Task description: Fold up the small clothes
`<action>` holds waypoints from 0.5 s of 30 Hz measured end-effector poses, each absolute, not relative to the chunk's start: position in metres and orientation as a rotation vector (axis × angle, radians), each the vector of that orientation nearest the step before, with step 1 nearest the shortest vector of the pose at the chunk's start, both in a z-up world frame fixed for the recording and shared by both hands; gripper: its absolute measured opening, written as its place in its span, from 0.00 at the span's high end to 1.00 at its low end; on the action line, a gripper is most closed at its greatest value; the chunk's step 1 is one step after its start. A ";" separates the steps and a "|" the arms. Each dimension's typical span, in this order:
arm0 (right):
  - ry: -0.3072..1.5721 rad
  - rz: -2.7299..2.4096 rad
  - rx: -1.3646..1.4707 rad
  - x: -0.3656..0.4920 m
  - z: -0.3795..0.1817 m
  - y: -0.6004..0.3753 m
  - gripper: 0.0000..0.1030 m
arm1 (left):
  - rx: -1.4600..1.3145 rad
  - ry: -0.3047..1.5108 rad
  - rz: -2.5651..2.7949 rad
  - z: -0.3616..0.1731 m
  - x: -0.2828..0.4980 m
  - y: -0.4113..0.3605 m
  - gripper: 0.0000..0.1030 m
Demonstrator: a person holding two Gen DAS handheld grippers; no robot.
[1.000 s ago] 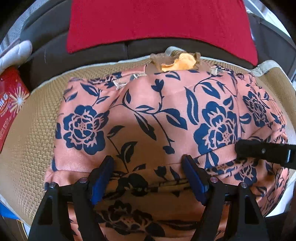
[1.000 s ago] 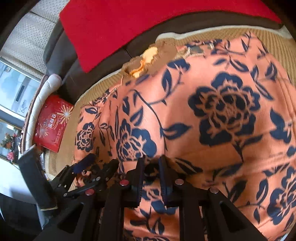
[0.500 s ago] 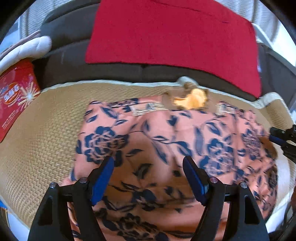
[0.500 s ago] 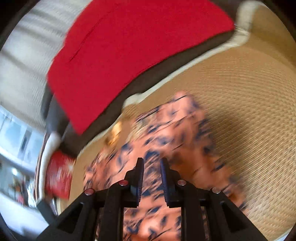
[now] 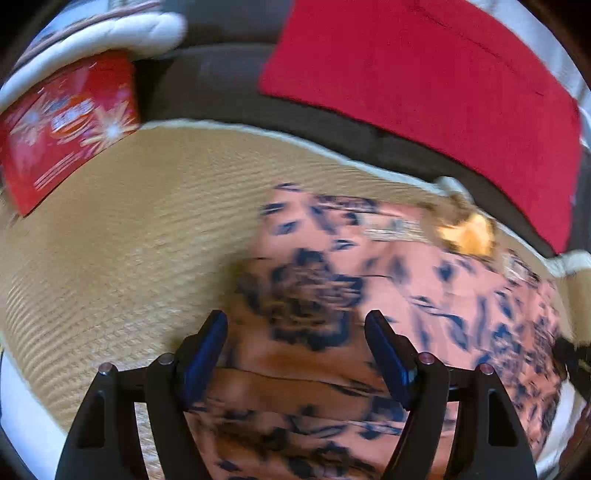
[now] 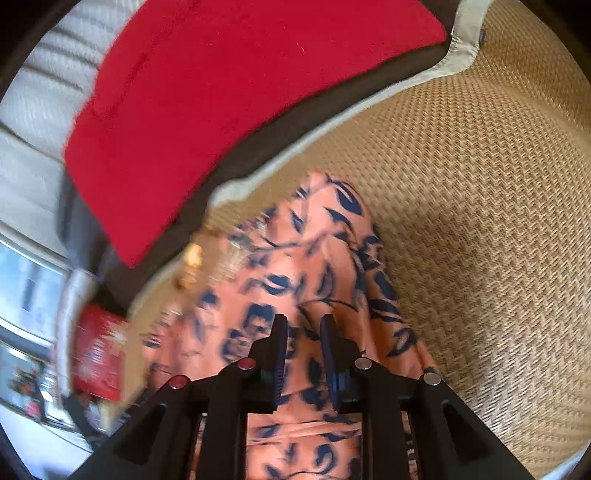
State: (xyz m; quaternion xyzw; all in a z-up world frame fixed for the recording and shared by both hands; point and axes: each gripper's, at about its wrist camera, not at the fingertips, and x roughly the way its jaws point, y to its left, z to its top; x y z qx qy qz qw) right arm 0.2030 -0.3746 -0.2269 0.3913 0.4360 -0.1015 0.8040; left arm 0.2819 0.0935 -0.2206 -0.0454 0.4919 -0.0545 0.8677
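Note:
A salmon-pink garment with dark blue flowers (image 5: pixel 388 295) lies on a woven tan mat (image 5: pixel 129 240); it also shows in the right wrist view (image 6: pixel 314 258). A brown and orange collar patch (image 5: pixel 465 232) sits at its far edge. My left gripper (image 5: pixel 297 354) is open and empty, its blue-padded jaws wide apart above the garment's left part. My right gripper (image 6: pixel 303 354) hovers over the garment with its jaws a narrow gap apart and nothing between them. Both views are blurred by motion.
A red cushion (image 5: pixel 443 74) leans on the dark sofa back (image 5: pixel 221 81) behind the mat. A red printed box (image 5: pixel 62 125) and a white padded item (image 5: pixel 110 33) lie at the far left. Bare mat (image 6: pixel 480 221) stretches right of the garment.
Both grippers have pulled back and up from the garment. The left view has swung left, showing more bare mat. The right gripper stays narrowly open and now sees the garment's right edge.

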 end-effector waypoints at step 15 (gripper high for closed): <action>0.982 -0.176 0.793 0.211 -0.226 -0.377 0.79 | -0.068 1.102 -0.065 -0.225 0.284 0.113 0.25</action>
